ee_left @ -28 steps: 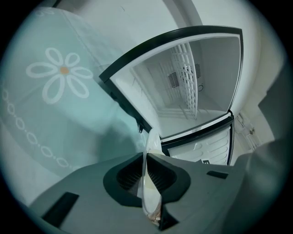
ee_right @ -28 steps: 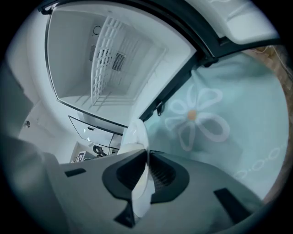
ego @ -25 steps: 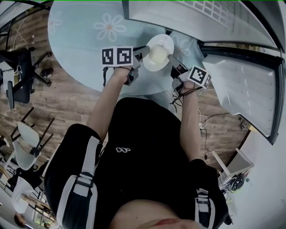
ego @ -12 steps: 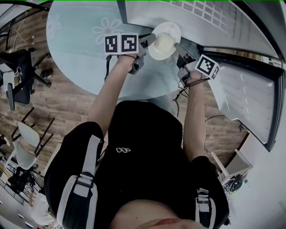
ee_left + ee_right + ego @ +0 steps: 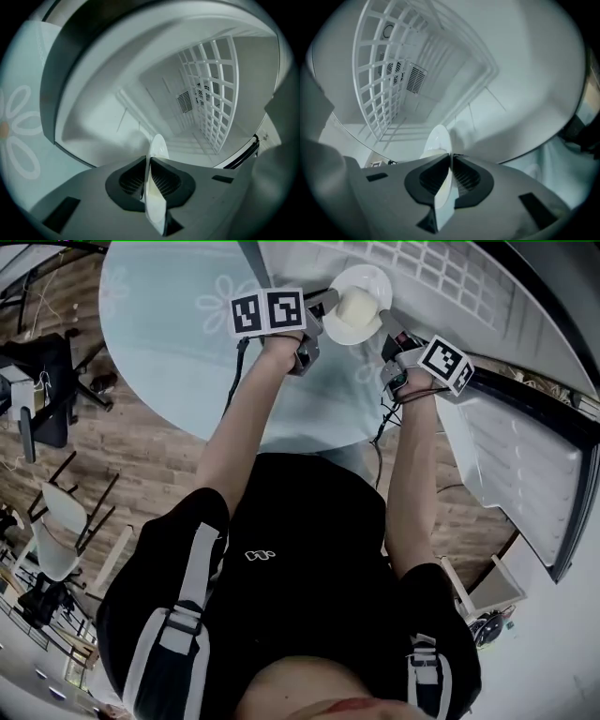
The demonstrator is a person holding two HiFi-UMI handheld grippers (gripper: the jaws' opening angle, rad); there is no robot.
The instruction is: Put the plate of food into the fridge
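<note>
A white plate (image 5: 374,281) carrying a pale mound of food (image 5: 354,307) hangs at the mouth of the open fridge (image 5: 441,273). My left gripper (image 5: 325,304) is shut on the plate's left rim, my right gripper (image 5: 385,317) on its right rim. In the left gripper view the plate (image 5: 156,149) stands edge-on between the pads of the left gripper (image 5: 148,180), with the fridge's white inside and wire shelf (image 5: 213,89) ahead. In the right gripper view the plate (image 5: 438,140) sits clamped in the right gripper (image 5: 451,176), facing the wire shelf (image 5: 389,70).
The fridge door (image 5: 525,474) hangs open at my right. A round light-blue rug with daisies (image 5: 173,324) covers the wood floor beneath my arms. Chairs (image 5: 56,531) and a dark office chair (image 5: 42,399) stand at the left.
Both grippers have carried the plate up and forward, from over the rug to the fridge's opening. My arms are stretched further out.
</note>
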